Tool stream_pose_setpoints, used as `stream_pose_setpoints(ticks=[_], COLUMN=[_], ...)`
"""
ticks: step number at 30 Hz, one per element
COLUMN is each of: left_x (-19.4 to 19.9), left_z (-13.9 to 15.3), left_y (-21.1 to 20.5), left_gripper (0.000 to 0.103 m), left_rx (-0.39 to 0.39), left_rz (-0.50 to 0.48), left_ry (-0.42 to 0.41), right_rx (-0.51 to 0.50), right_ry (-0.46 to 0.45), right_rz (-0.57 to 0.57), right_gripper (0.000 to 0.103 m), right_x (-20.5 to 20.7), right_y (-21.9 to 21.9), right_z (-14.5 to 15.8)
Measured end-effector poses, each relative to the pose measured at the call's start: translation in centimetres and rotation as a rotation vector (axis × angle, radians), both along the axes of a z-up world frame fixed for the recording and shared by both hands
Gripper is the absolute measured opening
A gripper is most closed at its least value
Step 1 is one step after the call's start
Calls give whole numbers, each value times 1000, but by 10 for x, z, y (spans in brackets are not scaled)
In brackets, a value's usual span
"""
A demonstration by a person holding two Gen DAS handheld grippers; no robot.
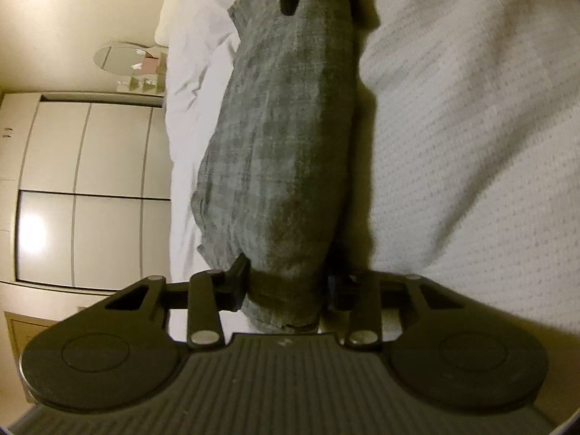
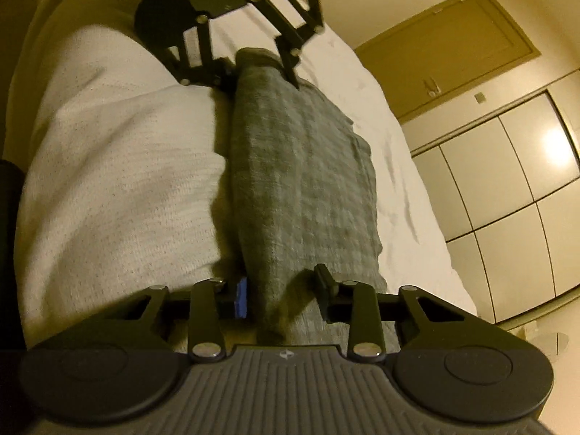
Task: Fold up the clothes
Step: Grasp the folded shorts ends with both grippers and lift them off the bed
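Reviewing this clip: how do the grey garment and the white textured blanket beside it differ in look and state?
The grey garment is dark with a faint check weave; the white textured blanket is pale with a dotted knit. The garment is stretched in a narrow band, pinched at one end by the left gripper and at the other by the right gripper; the blanket lies loose, ungripped. The garment looks raised, casting a shadow; the blanket rests below. Both are soft fabrics on the bed.

Grey garment [image 2: 304, 181] stretched between left gripper [image 1: 286, 290] and right gripper [image 2: 282, 290], filling both jaws. Open bedding [image 2: 108, 181] on one flank, rumpled sheet [image 1: 195, 116] on other. Wardrobe [image 1: 87, 188] beyond bed edge.
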State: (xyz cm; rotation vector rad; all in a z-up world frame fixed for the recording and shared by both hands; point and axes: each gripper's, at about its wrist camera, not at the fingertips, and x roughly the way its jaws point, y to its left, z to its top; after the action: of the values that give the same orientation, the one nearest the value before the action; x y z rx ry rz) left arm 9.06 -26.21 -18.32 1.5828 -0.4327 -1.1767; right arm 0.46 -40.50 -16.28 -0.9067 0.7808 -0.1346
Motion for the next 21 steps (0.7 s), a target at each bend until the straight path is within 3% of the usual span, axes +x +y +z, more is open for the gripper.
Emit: stream_pose_setpoints(ticks=[6,21], left_x=[-2,-64], left_z=[15,102], left_y=[-1,13], left_gripper=[26,25], left_rx=[32,-9], left_rz=[-6,-54], left_ry=[-7,22], right_rx=[41,42], right_ry=[0,-95], right_rz=[2,0], right_gripper=[6,3], right_x=[3,-56], right_y=[-5,1], right_z=[5,84])
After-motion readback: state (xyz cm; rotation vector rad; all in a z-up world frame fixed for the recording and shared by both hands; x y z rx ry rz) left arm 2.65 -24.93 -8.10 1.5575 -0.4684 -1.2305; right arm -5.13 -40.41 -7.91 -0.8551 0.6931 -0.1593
